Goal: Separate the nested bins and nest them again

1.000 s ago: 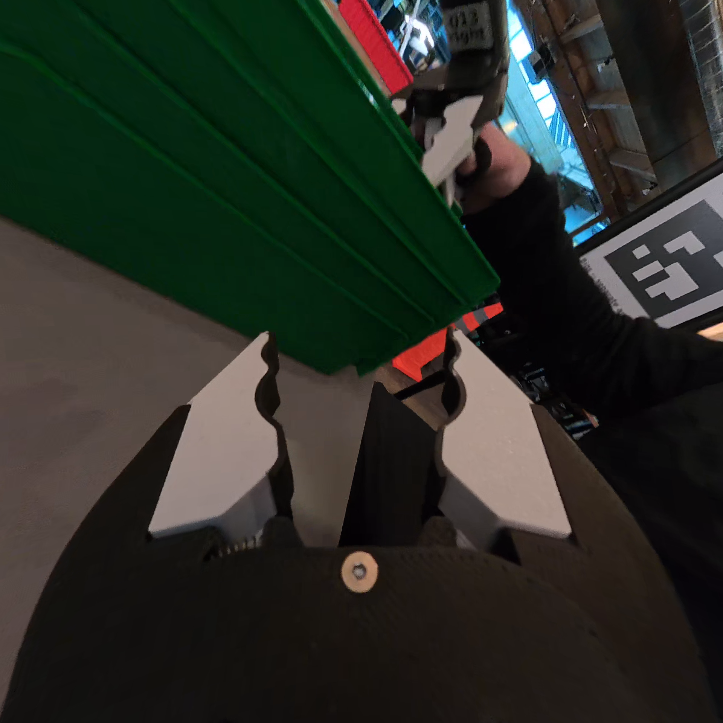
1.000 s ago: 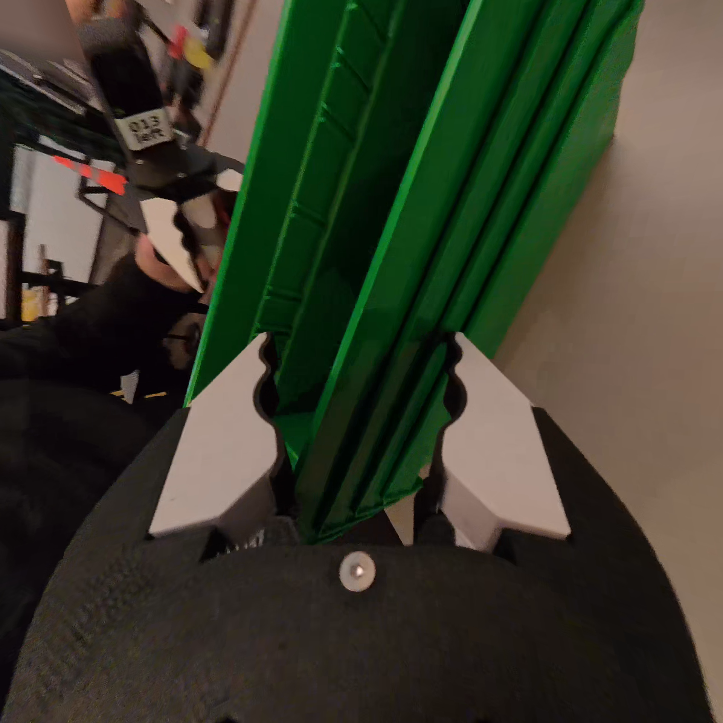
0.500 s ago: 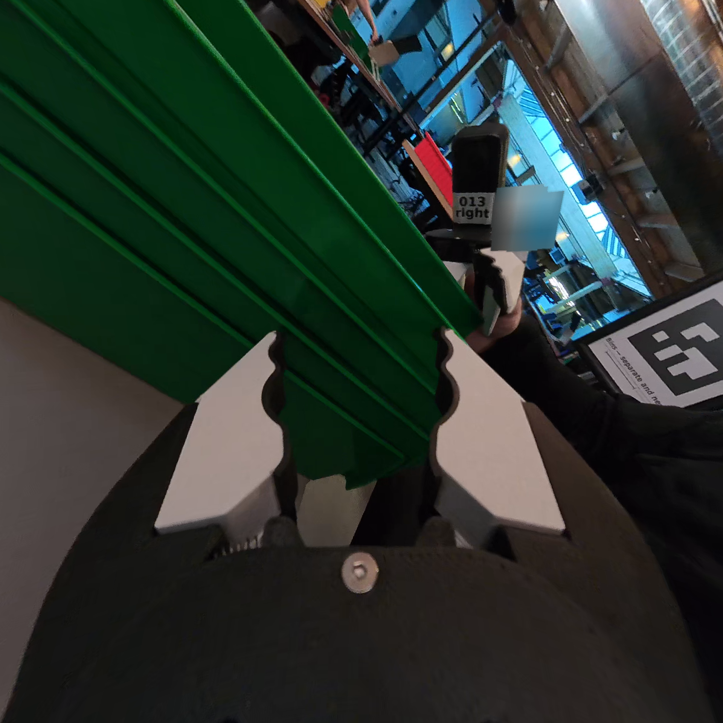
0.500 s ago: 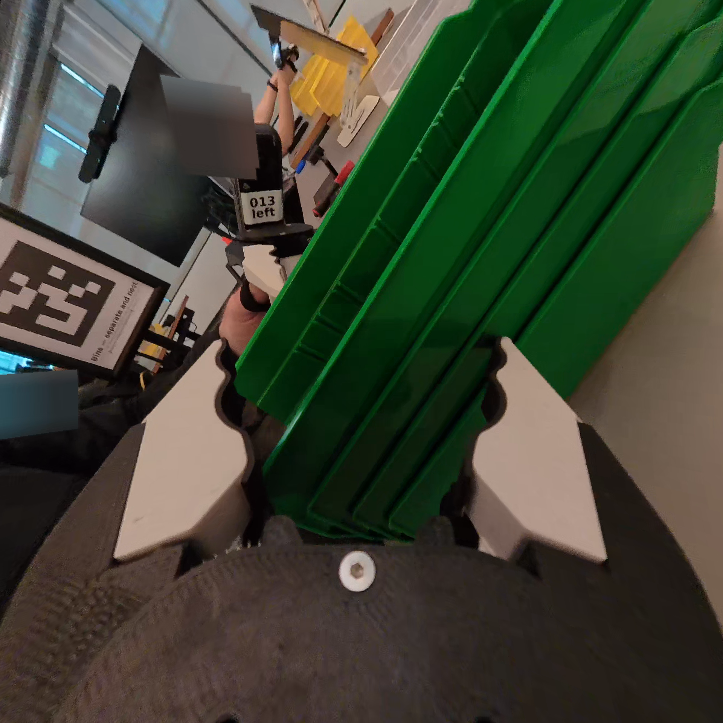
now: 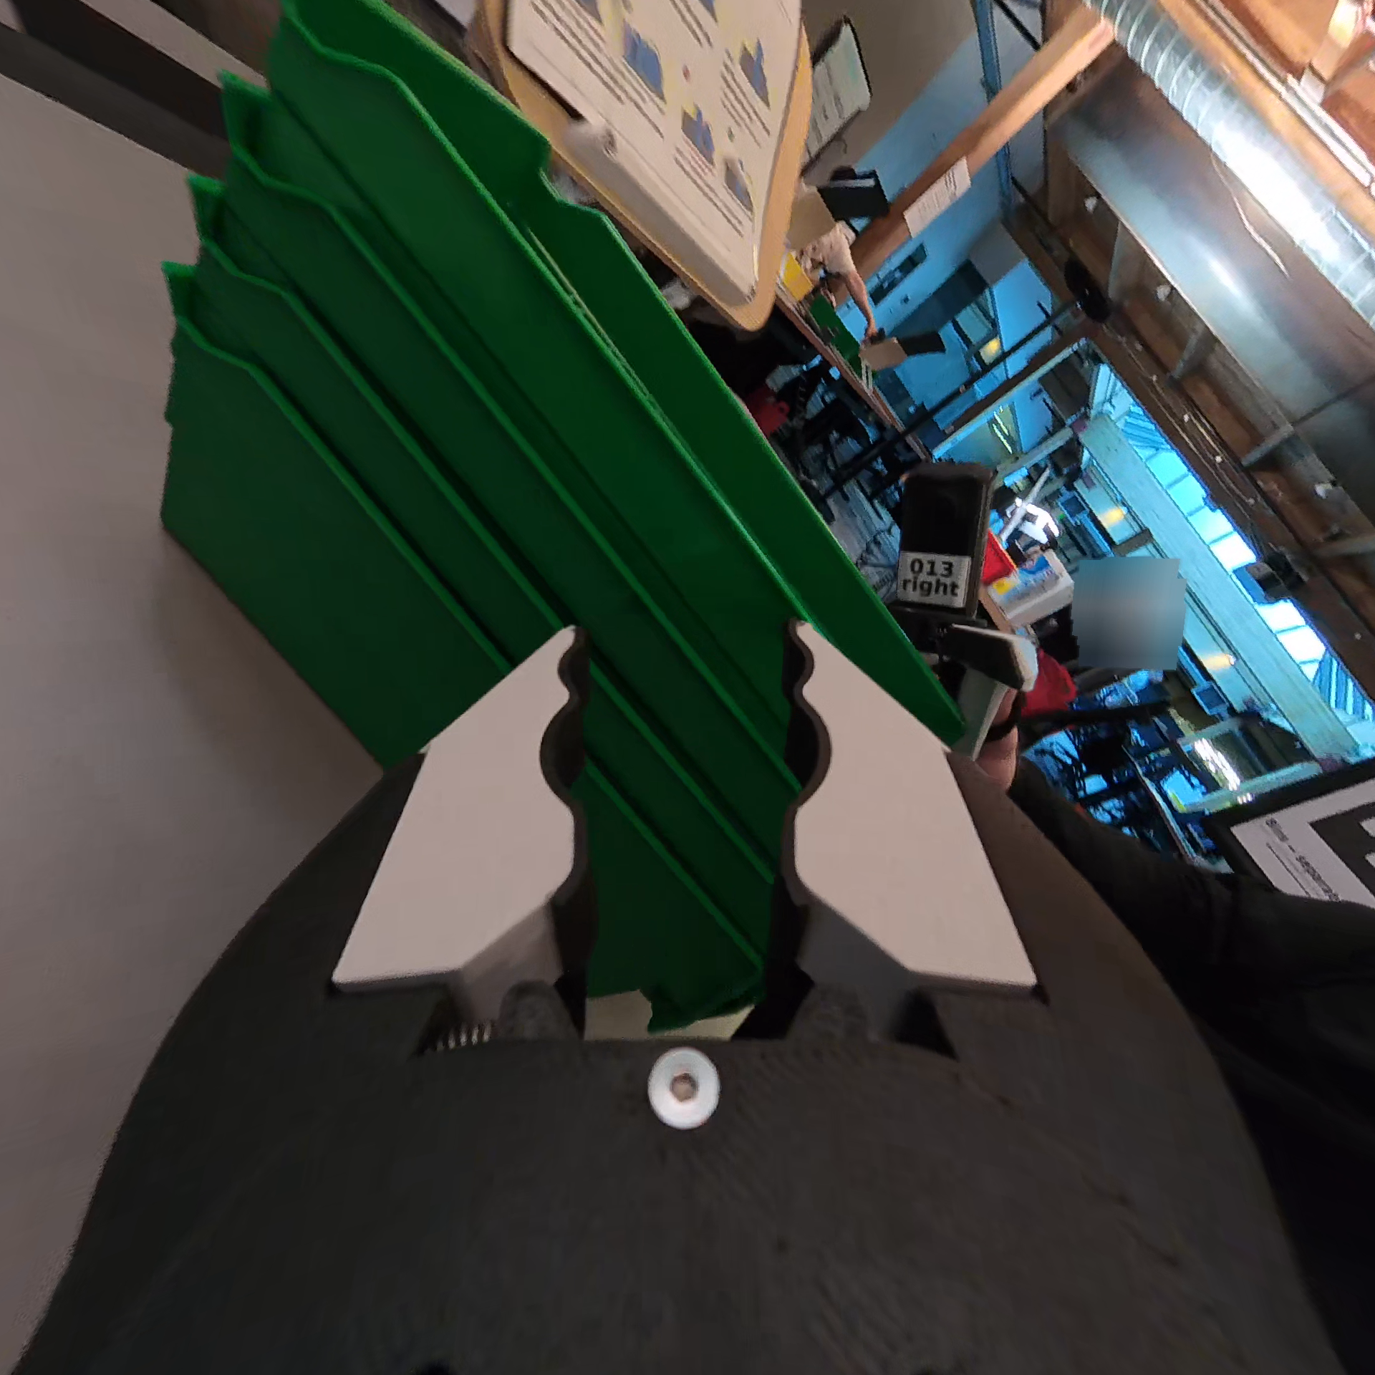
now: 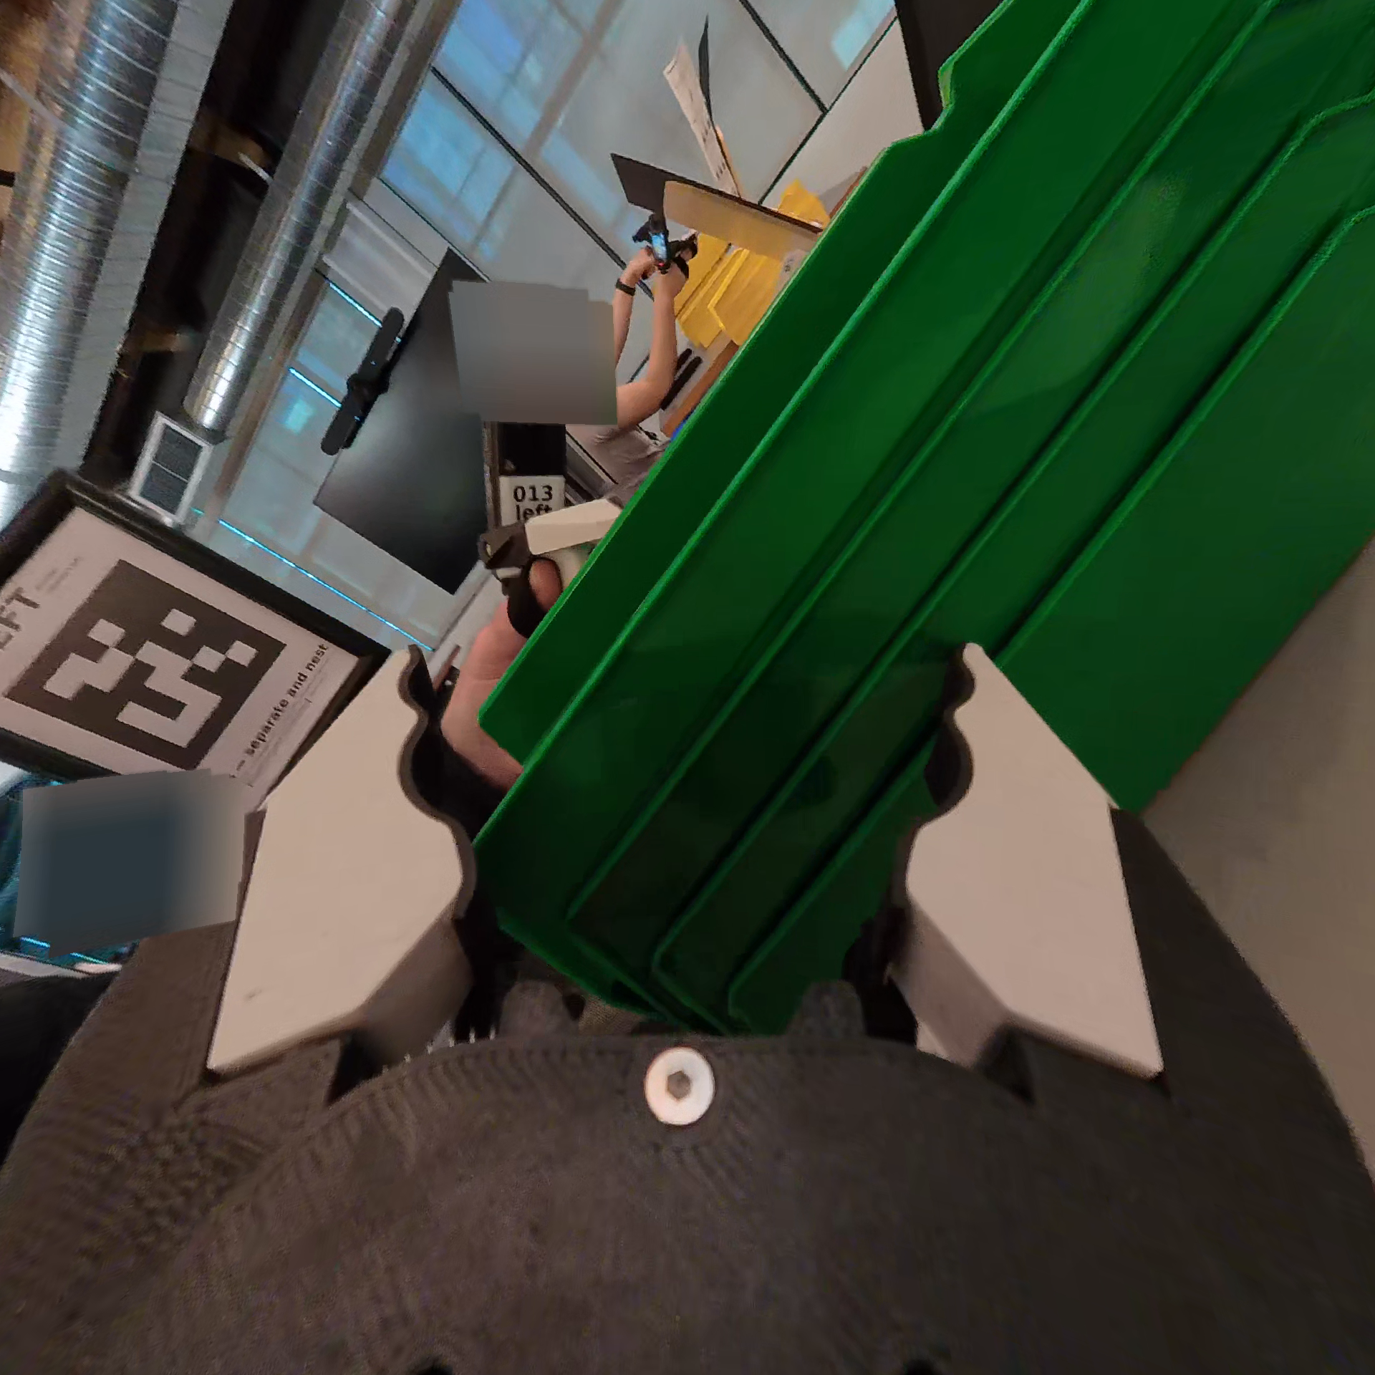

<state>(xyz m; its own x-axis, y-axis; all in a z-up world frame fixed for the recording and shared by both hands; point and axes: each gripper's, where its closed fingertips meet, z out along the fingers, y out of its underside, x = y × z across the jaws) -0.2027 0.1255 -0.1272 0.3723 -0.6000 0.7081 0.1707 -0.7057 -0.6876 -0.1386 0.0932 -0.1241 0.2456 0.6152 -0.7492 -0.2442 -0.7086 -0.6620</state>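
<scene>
A stack of nested green bins (image 5: 446, 484) stands on the grey table (image 5: 111, 670). My left gripper (image 5: 684, 670) grips the stack's near end. Its fingers are closed in on the rims of the lower bins, and the top bin's rim passes outside the upper finger (image 5: 878, 803). My right gripper (image 6: 688, 670) is wide open around the other end of the green bins (image 6: 967, 521), with all the rims between its fingers. One finger (image 6: 357, 878) touches the top rim. Each gripper shows in the other's view, the right one (image 5: 982, 670) and the left one (image 6: 550, 536) beyond the stack.
A framed sign with a black and white marker (image 6: 149, 655) stands beside the table, and it also shows in the left wrist view (image 5: 1324, 856). A printed board (image 5: 670, 111) hangs over the far end of the bins. A person (image 6: 640, 357) works at a bench behind. The table (image 6: 1265, 744) runs past the stack.
Both grippers have slid further along the stack's ends and tilted upward. The left gripper's fingers have narrowed onto the lower rims. The right gripper has opened wider around all the rims.
</scene>
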